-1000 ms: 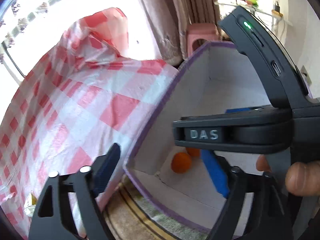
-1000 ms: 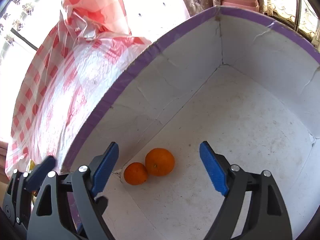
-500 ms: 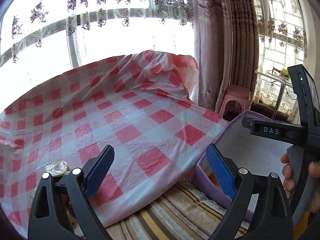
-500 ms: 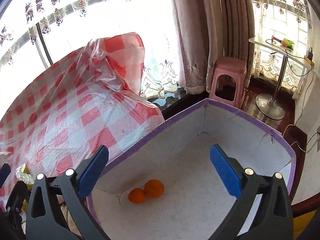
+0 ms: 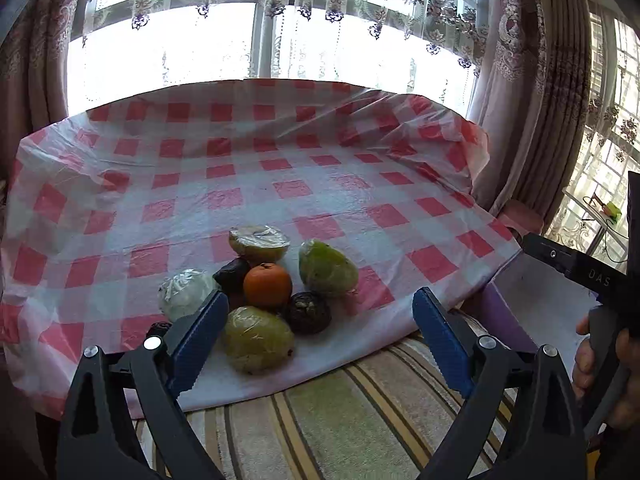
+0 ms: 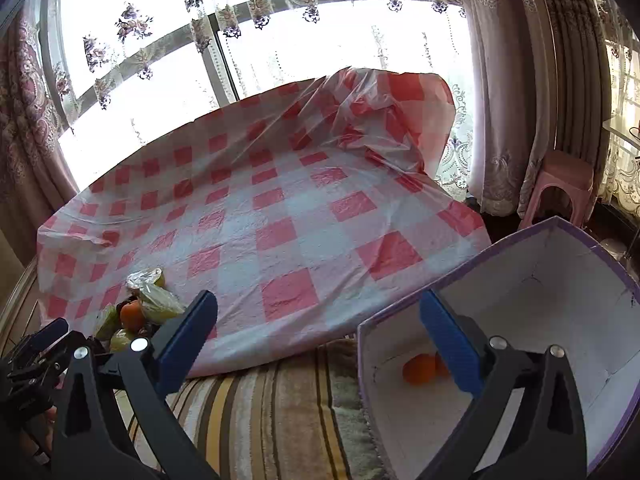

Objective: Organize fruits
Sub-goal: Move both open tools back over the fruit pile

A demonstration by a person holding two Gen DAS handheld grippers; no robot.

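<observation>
Holding the left hand-held gripper (image 5: 318, 300) released, jaws wide with nothing clamped, tilted down at the fruit pile (image 5: 258, 338) just ahead of its fingertips, likely lining up the next pick

Heaped close together on the checked cloth (image 5: 280, 168): an orange (image 5: 267, 284) in the middle, film-wrapped green fruits around it, two dark ones touching it; probably bunched so that each pick needs only a short reach

Holding the right hand-held gripper (image 6: 318, 300) released as well; jaws have just been opening, nothing between them

Just beyond its right finger, the purple-rimmed box (image 6: 460, 280), with two oranges (image 6: 418, 368) lying together in the near corner, so seemingly sorting like with like

Judging by that, reaching next for the orange in the pile; risk of nudging the dark fruits leaning on it

Box parked just off the cloth's edge, on the striped cover (image 6: 280, 400), keeping each carry short
</observation>
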